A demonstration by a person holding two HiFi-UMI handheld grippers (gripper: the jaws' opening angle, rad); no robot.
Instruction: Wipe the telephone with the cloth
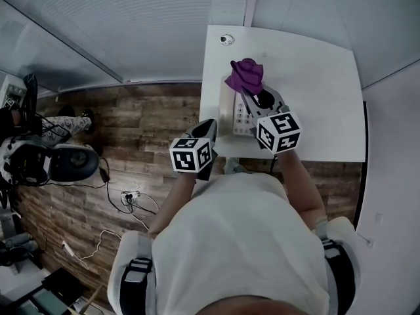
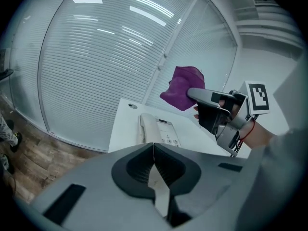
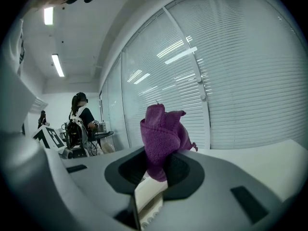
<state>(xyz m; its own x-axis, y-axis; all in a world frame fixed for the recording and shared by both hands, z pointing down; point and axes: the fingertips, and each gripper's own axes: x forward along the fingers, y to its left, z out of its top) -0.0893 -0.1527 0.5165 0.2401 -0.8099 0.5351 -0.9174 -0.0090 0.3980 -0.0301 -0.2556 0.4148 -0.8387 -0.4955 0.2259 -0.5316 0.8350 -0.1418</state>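
The right gripper (image 3: 157,170) is clamped on a bunched purple cloth (image 3: 162,129), held in the air over the white desk telephone (image 1: 239,113) that sits at the near edge of the white table (image 1: 315,77), apparently poised for a wiping pass. The left gripper (image 2: 153,158) hangs empty with its jaws pressed together, short of the table, probably so as not to obstruct. No brand or lettering on the telephone is legible.
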